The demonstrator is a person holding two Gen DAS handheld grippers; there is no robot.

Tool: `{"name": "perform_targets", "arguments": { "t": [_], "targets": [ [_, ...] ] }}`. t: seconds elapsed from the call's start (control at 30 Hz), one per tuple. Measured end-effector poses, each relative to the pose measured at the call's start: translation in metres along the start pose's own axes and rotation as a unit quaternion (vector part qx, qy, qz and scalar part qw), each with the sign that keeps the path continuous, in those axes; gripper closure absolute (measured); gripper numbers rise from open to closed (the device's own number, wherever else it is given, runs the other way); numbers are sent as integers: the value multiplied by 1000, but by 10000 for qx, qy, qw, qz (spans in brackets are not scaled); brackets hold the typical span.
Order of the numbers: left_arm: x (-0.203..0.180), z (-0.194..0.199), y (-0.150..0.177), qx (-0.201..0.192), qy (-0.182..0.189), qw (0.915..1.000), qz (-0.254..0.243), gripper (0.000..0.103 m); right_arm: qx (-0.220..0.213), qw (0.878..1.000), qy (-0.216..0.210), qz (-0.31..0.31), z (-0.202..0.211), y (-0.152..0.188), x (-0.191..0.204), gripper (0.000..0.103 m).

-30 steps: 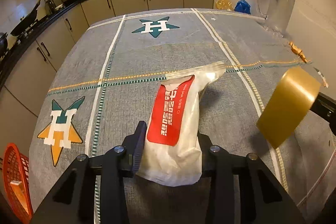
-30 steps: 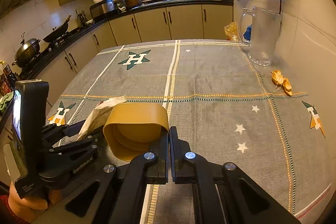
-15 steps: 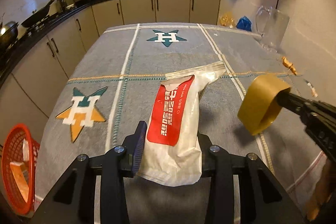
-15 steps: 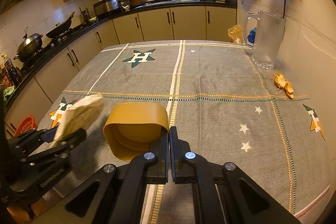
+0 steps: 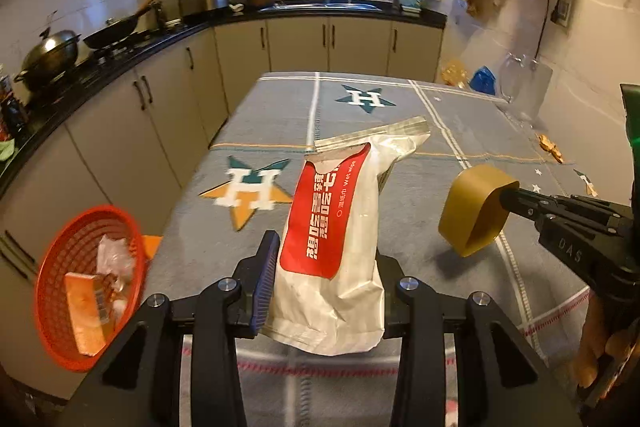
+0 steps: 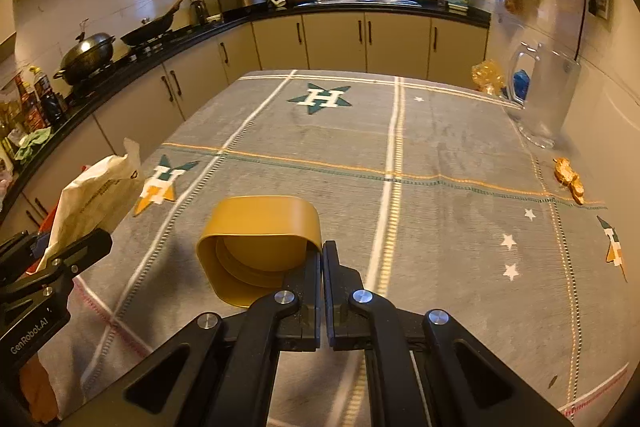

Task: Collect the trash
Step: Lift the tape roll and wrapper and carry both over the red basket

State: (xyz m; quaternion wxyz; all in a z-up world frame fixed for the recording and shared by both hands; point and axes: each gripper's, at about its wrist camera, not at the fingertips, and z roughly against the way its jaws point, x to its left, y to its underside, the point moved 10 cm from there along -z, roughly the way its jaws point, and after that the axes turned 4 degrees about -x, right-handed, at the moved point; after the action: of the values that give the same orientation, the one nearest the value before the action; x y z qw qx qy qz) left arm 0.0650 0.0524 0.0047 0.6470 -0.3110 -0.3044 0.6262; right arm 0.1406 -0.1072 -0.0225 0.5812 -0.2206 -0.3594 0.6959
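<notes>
1. Your left gripper (image 5: 326, 291) grips a white-and-red pouch (image 5: 340, 239) low on its body, and the pouch stands up between the pads above the desk (image 5: 400, 123).
2. Your right gripper (image 6: 322, 263) is clamped tight on the rim of a yellow cup (image 6: 260, 251), whose open mouth faces the camera; the cup hangs clear of the cloth.
3. An orange basket (image 5: 86, 287) sits below the desk's left edge and holds a box and crumpled wrappers; judging by that, it is the bin for both loads.
4. Carry the pouch out past the edge until it hangs over the basket's middle, not its rim, then let go; the pouch is tall and light and may tip or catch on the mesh if dropped short.
5. Keep the right gripper well apart from the left while you cross, so cup and pouch do not knock together.
6. Bring the cup over second and lower it before you release, since a hard cup may bounce out.
7. Orange scraps (image 6: 568, 179) lie near the wall, beside the glass jug (image 6: 544, 99); they look like the next pick.
</notes>
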Motion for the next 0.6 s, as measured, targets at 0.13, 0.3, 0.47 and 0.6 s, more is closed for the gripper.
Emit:
{"name": "perform_targets", "arguments": {
  "t": [0.13, 0.3, 0.47, 0.6],
  "targets": [
    [16, 11, 7, -60, -156, 9998, 72, 65, -22, 9999, -70, 104, 8, 2, 17, 101],
    [37, 24, 12, -117, -207, 9994, 231, 65, -12, 9995, -163, 281, 13, 3, 41, 101],
    [58, 30, 15, -167, -319, 9986, 390, 65, 8, 9985, -306, 443, 18, 3, 68, 101],
    [78, 35, 21, -189, -393, 9976, 542, 65, 26, 9972, -414, 627, 18, 3, 94, 101]
  ]
}}
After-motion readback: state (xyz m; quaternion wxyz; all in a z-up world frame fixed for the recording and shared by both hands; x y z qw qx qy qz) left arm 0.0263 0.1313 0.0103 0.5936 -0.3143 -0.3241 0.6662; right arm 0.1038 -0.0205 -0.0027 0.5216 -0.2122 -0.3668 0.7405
